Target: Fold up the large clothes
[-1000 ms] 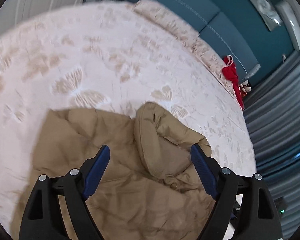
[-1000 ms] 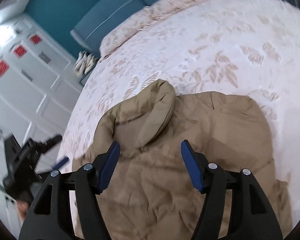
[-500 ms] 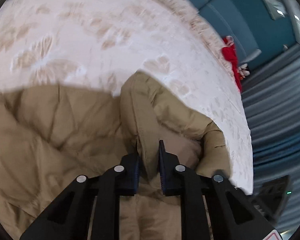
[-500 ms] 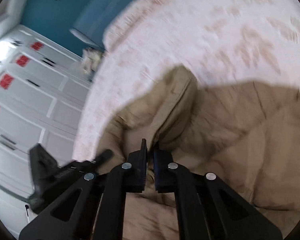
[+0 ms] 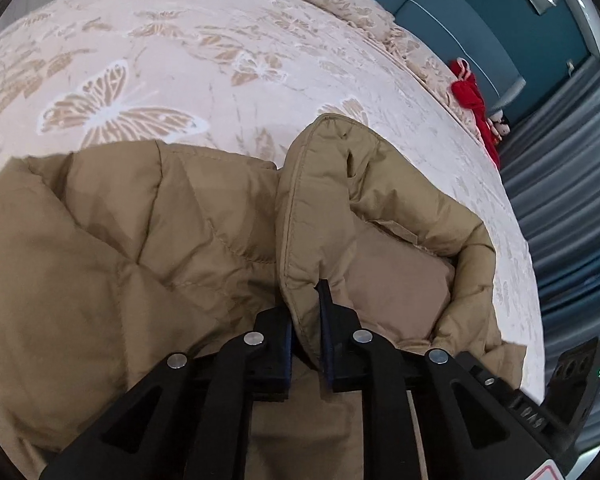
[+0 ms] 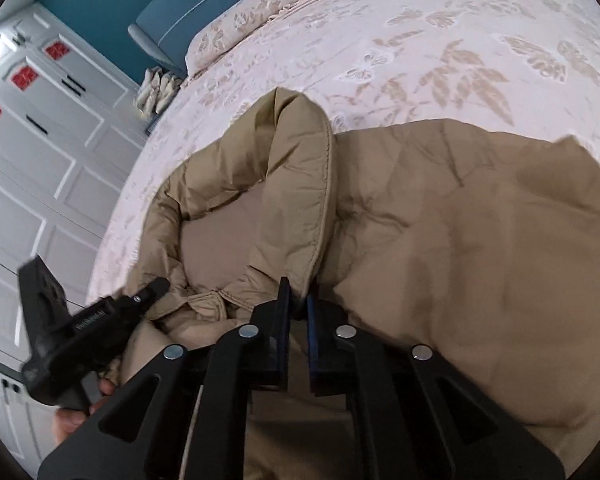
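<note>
A tan padded jacket (image 5: 140, 240) lies spread on the bed, its hood (image 5: 332, 184) bunched up at one end. My left gripper (image 5: 305, 300) pinches a fold of the hood's rim between its blue pads; its jaws are opening slightly, with fabric still pressed between them. In the right wrist view the same jacket (image 6: 460, 240) fills the lower half, and my right gripper (image 6: 297, 294) grips the other side of the hood (image 6: 300, 168). Its jaws are also opening a little, with cloth still clamped. The left tool's black body (image 6: 80, 328) and a hand (image 6: 72, 416) show at the left.
The jacket rests on a pale bedspread (image 5: 180, 40) patterned with butterflies and leaves. A red garment (image 5: 472, 96) lies by the blue headboard (image 5: 460, 0). Grey curtains (image 5: 572, 160) hang on one side of the bed, and white wardrobe doors (image 6: 40, 140) stand on the other.
Both grippers dropped from above the jacket onto the hood. Their jaws went from wide open to closed on the hood's edge, one on each side.
</note>
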The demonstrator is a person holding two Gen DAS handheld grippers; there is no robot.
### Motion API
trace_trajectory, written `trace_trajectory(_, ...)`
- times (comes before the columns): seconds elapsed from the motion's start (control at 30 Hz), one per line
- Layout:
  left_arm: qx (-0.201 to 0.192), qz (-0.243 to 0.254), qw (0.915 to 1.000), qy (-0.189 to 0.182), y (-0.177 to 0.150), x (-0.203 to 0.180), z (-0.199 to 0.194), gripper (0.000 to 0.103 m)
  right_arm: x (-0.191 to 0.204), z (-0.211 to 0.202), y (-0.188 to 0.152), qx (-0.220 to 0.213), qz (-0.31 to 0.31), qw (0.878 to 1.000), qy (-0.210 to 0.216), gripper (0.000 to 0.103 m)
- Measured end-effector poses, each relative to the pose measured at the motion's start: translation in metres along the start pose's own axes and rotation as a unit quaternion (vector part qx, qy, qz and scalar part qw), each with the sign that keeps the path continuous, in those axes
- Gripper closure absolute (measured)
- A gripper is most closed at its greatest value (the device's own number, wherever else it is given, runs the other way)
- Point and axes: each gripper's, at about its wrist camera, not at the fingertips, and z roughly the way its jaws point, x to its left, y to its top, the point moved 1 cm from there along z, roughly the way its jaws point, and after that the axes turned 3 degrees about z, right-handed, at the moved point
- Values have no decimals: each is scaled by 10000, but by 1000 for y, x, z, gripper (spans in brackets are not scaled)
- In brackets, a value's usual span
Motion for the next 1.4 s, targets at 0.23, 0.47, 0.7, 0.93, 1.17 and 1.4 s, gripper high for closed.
trace_trajectory(0.23,-46,85,9999,-45,-4,4,-22,76,-10,-34,6,-275,32,9996,-1,67)
trace_trajectory(0.47,-317,-457,9983,-151,56,-4,-40,56,14,-37,67,-698,2,9976,-24,35)
trace_trajectory(0.7,391,-880,9953,-90,106,5,29,45,11,29,117,-228,459,9981,-347,34)
trace_trajectory(0.93,312,-121,9983,-472,106,-13,28,78,39,34,115,-161,-398,9991,-40,90)
trace_trajectory(1.17,-27,374,9969,-693,92,-6,-16,100,38,-16,92,-433,-1054,9930,320,96)
trace_trajectory(1.4,179,543,9977,-375,63,24,-24,101,16,-26,48,15,-1696,9853,-208,97)
